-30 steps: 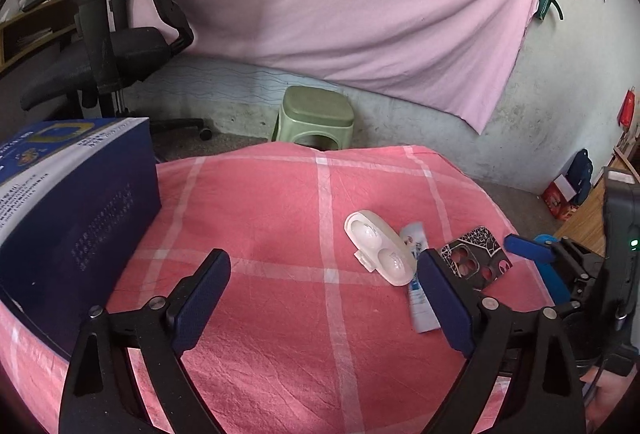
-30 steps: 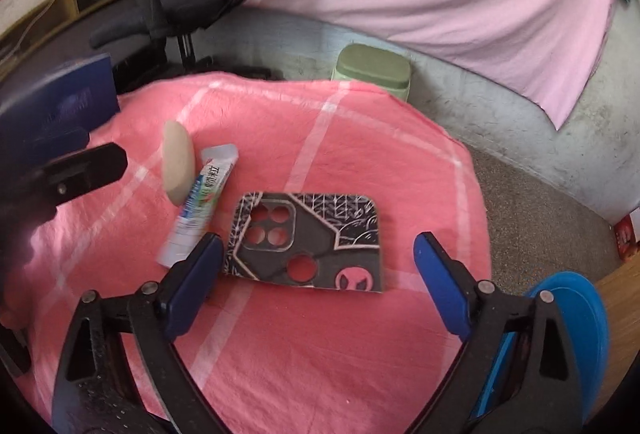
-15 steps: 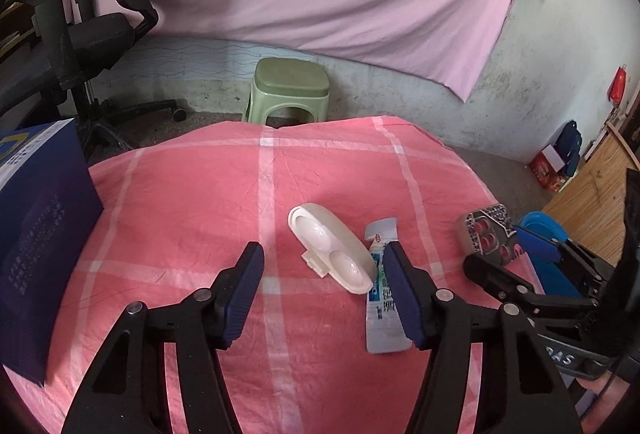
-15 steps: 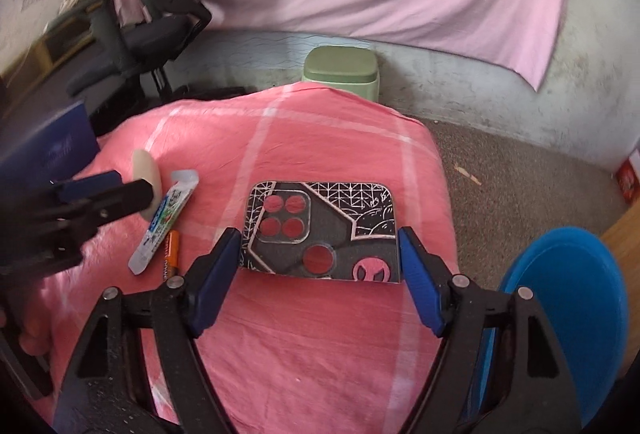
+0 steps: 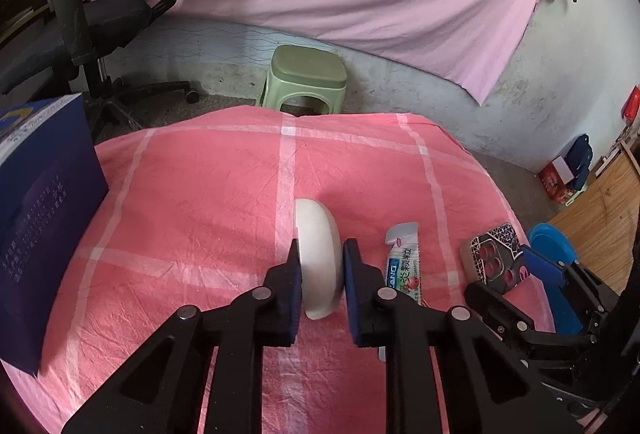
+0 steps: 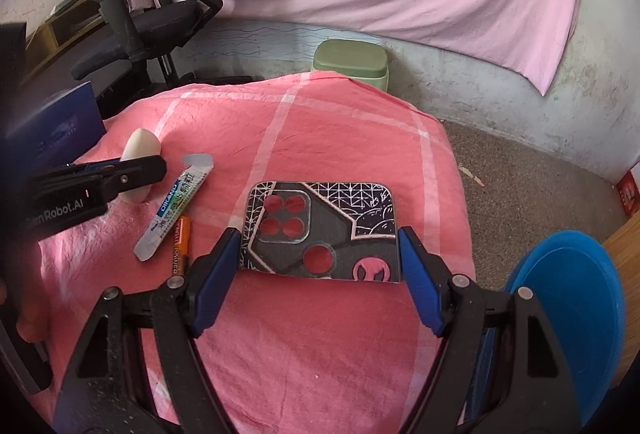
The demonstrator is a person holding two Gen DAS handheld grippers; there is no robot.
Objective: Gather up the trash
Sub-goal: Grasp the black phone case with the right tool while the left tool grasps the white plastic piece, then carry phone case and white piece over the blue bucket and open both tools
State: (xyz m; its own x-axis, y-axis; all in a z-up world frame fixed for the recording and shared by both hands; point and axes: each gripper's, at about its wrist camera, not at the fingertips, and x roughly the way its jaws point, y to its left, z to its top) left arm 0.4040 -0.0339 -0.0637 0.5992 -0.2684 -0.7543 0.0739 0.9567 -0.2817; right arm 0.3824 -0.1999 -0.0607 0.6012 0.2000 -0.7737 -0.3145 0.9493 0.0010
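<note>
A white oval case [image 5: 320, 258] stands on its edge on the pink checked cloth [image 5: 192, 194]. My left gripper [image 5: 322, 250] is shut on it, one pad on each side. The same case [image 6: 138, 150] and left gripper [image 6: 136, 170] show at the left of the right wrist view. A black patterned phone case [image 6: 320, 230] lies flat between the fingers of my right gripper [image 6: 318, 246], and both pads press its short edges. From the left wrist view this phone case [image 5: 492, 254] is at the right.
A toothpaste sachet [image 6: 176, 210] and an orange battery [image 6: 180, 246] lie between the two grippers. A dark blue box [image 5: 40, 234] stands at the cloth's left edge. A blue bin [image 6: 568, 314] sits low on the right, with a green stool [image 5: 308, 78] and an office chair [image 5: 92, 18] beyond.
My left gripper moved onto the white case and closed on it, and the case went from lying flat to standing on edge. The right gripper's fingers narrowed onto the phone case's edges.
</note>
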